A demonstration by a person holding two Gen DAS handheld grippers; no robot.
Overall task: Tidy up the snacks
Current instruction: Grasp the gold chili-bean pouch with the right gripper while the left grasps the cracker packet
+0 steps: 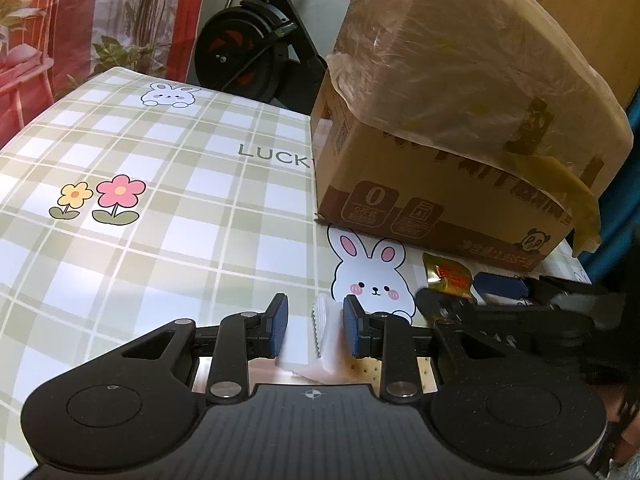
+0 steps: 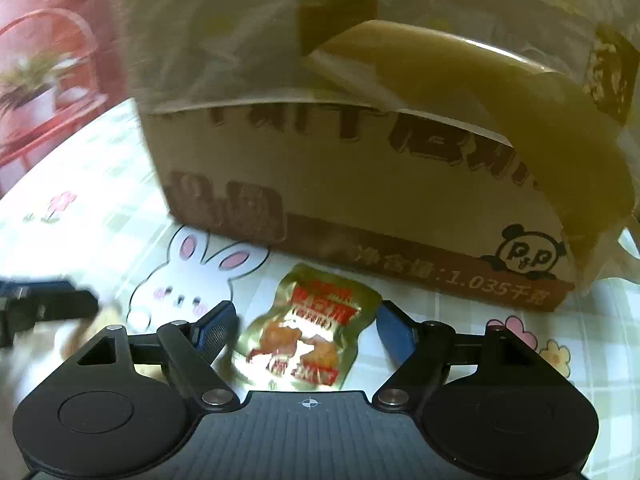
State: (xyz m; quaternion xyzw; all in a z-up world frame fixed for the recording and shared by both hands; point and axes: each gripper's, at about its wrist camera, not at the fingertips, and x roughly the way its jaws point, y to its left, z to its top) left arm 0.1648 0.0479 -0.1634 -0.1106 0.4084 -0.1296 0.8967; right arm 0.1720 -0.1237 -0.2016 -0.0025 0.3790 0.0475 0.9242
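A gold and red snack packet point(image 2: 304, 332) lies flat on the checked tablecloth, in front of a cardboard box point(image 2: 360, 184). My right gripper point(image 2: 306, 330) is open, its blue pads on either side of the packet. The packet point(image 1: 448, 276) and the right gripper point(image 1: 492, 292) also show at the right of the left wrist view. My left gripper point(image 1: 314, 326) is open over a clear-wrapped cracker packet point(image 1: 332, 344); the wrapper's crimped end stands beside the right pad.
The cardboard box point(image 1: 440, 184) has a plastic-covered top and loose tape, and stands on the table's right side. The checked tablecloth point(image 1: 160, 200) has rabbit and flower prints. An exercise bike point(image 1: 248, 48) stands behind the table's far edge.
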